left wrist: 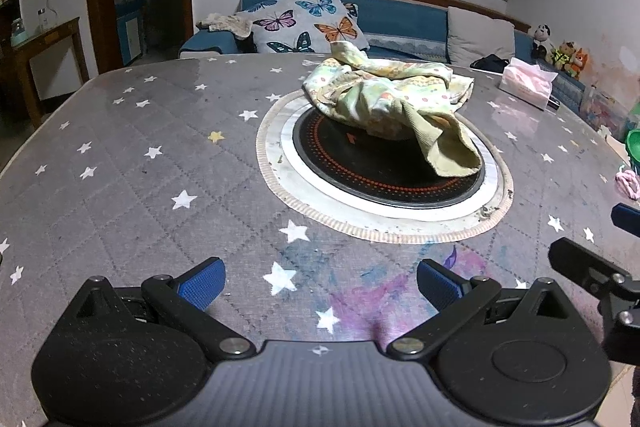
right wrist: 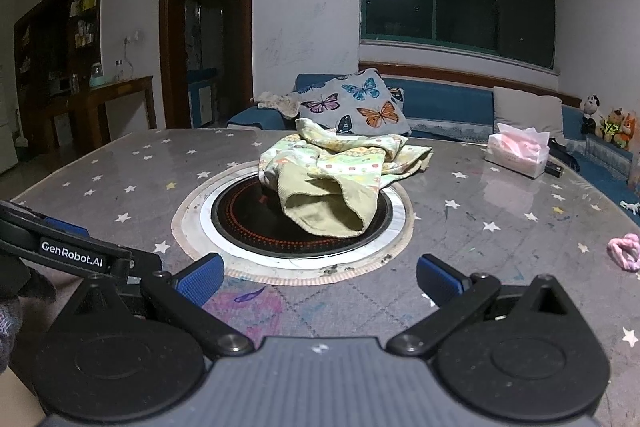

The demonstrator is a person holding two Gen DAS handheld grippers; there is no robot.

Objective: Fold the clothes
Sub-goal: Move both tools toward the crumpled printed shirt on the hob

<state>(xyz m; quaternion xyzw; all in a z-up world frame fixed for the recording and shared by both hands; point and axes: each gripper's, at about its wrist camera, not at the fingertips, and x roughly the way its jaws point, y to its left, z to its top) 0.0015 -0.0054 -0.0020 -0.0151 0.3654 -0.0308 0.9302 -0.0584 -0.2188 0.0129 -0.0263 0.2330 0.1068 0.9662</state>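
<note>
A crumpled pale green and yellow patterned garment (left wrist: pixel 384 99) lies in a heap on the black round cooktop (left wrist: pixel 360 171) set in the middle of the grey star-printed table (left wrist: pixel 140 155). In the right wrist view the same garment (right wrist: pixel 340 171) covers the far half of the cooktop (right wrist: pixel 256 223). My left gripper (left wrist: pixel 320 285) hovers open over the near table edge, well short of the garment, nothing between its blue pads. My right gripper (right wrist: pixel 320 281) is likewise open and empty, close in front of the cooktop rim. The right gripper's fingers (left wrist: pixel 592 267) show at the left view's right edge.
A pink tissue box (right wrist: pixel 516 151) stands at the table's far right. A pink knotted cord (right wrist: pixel 624 251) lies near the right edge. Behind the table runs a blue sofa (right wrist: pixel 440 103) with a butterfly cushion (right wrist: pixel 352 103), a grey cushion and plush toys (right wrist: pixel 608 123).
</note>
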